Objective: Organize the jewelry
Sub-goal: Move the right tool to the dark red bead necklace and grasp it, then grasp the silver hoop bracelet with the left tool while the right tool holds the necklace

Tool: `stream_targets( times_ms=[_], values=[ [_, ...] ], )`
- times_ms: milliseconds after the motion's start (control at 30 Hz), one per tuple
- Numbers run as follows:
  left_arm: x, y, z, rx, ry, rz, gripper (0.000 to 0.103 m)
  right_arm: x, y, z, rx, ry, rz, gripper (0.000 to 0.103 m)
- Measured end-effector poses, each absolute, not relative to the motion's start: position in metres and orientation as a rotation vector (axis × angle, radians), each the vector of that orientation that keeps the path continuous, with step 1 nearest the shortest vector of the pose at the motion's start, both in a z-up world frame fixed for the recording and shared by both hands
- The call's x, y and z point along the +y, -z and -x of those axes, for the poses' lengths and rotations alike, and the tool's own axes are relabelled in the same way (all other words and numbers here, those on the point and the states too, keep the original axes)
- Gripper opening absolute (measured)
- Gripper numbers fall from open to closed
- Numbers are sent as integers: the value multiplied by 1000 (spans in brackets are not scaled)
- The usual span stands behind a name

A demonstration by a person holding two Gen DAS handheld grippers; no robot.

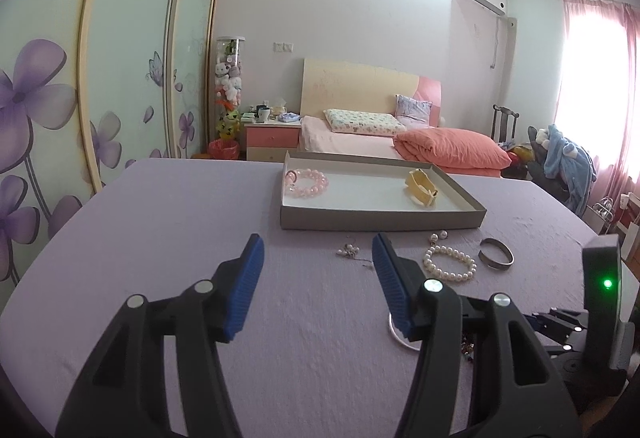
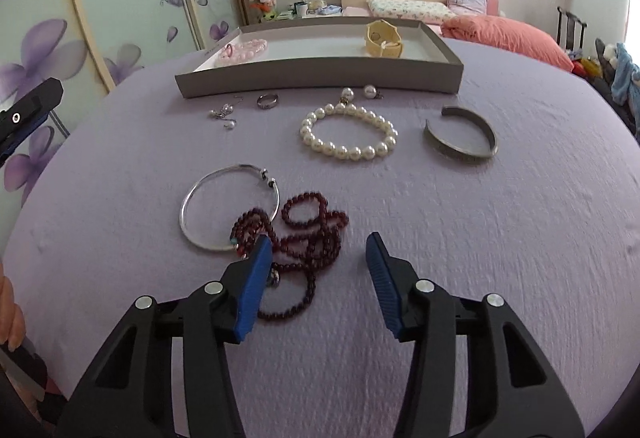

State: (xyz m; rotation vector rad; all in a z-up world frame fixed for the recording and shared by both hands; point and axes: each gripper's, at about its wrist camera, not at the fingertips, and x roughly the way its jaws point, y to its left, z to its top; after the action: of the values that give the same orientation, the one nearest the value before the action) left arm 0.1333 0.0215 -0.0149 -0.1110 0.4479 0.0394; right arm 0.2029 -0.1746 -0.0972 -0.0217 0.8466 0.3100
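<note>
A grey tray (image 2: pixel 320 78) (image 1: pixel 380 219) on the purple cloth holds a pink bead bracelet (image 2: pixel 244 49) (image 1: pixel 307 183) and a yellow bangle (image 2: pixel 383 36) (image 1: pixel 421 188). In front lie a pearl bracelet (image 2: pixel 348 134) (image 1: pixel 450 263), a dark metal cuff (image 2: pixel 460 138) (image 1: pixel 496 253), two pearl earrings (image 2: pixel 358 93), a ring (image 2: pixel 267 101), small silver earrings (image 2: pixel 224 115), a silver bangle (image 2: pixel 228 210) and a dark red bead necklace (image 2: pixel 308 238). My right gripper (image 2: pixel 318 250) is open, empty, just above the necklace's right part. My left gripper (image 1: pixel 318 250) is open and empty.
The purple-covered table (image 2: pixel 480 238) drops off at its far edge behind the tray. A bed (image 1: pixel 400 142), a nightstand (image 1: pixel 272 136) and wardrobe doors (image 1: pixel 120 58) stand beyond. The right gripper's body (image 1: pixel 600 302) shows at the left wrist view's right edge.
</note>
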Motion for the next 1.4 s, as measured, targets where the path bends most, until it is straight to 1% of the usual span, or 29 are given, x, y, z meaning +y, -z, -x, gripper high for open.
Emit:
stream_targets(
  times_ms=[33, 67, 133, 167, 200, 233, 467, 867, 967, 1100, 1233, 1400],
  values=[
    [21, 15, -134, 449, -40, 109, 56, -174, 97, -205, 851, -312, 22, 48],
    [20, 15, -134, 450, -37, 108, 56, -173, 98, -206, 851, -316, 25, 41],
    [18, 16, -137, 455, -31, 109, 56, -170, 98, -204, 847, -335, 34, 31],
    [17, 17, -138, 458, -27, 109, 56, -171, 97, -202, 843, -331, 45, 20],
    [15, 18, -140, 466, -21, 110, 55, -171, 97, -201, 841, -327, 52, 14],
    [14, 20, -142, 474, -15, 110, 55, -172, 99, -200, 843, -321, 60, 10],
    [-5, 31, -150, 531, 32, 92, 53, -197, 93, -198, 814, -304, -7, 9],
    [-44, 53, -160, 640, 93, 71, 55, -245, 38, -190, 622, -244, -101, 9],
    [-54, 58, -163, 668, 95, 66, 58, -252, 30, -191, 595, -234, -110, 9],
    [-66, 63, -169, 710, 91, 41, 67, -264, 24, -193, 571, -208, -136, 9],
    [-77, 71, -178, 774, 72, 5, 70, -267, 26, -196, 577, -210, -138, 9],
    [-81, 81, -191, 857, 65, -14, 71, -264, 31, -197, 588, -235, -146, 9]
  ],
)
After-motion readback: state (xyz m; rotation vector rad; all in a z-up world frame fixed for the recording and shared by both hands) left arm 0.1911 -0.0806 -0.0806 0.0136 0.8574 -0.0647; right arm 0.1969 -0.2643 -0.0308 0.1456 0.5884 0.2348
